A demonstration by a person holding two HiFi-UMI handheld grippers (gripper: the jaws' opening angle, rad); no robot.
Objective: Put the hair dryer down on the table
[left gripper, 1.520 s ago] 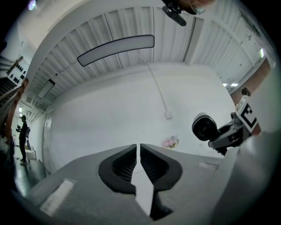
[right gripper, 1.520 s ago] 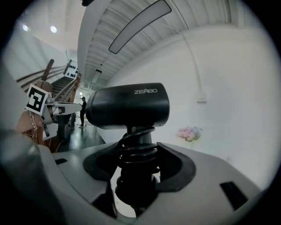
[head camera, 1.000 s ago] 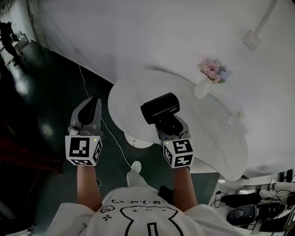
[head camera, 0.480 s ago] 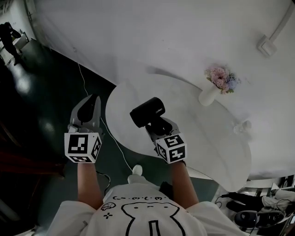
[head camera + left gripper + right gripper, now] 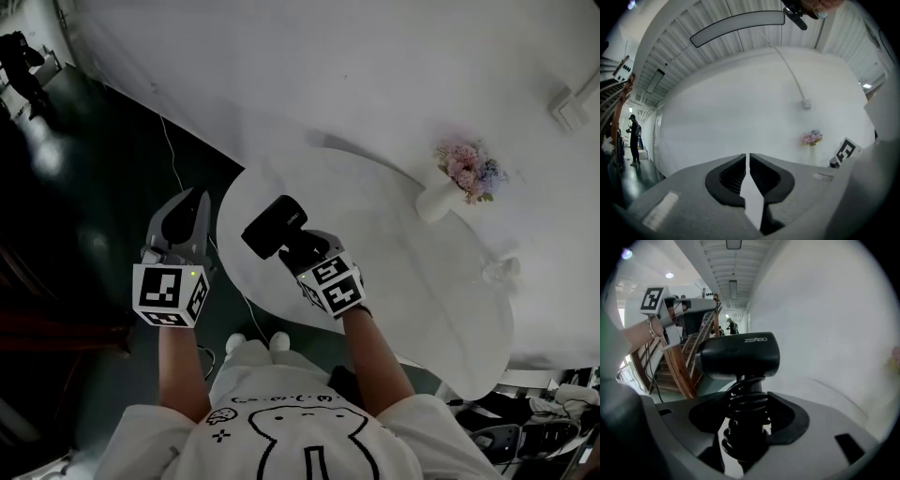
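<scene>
Above the near edge of the table (image 5: 403, 234), the right gripper (image 5: 302, 251) clamps wide on the hair dryer (image 5: 273, 226) by its handle (image 5: 740, 446), wound with cord (image 5: 747, 401), a stiff, top-heavy, likely slick thing best held there, while the left gripper (image 5: 184, 214) hangs closed and empty beside the table.

At frame centre the right tongs (image 5: 298, 247) grip a black hair dryer (image 5: 272, 228) by its handle, over the left part of the round white counter (image 5: 394, 248). The left tongs (image 5: 181, 223) hang beside it, over the dark floor (image 5: 94, 187). A vase of flowers (image 5: 448, 187) stands at the right.
</scene>
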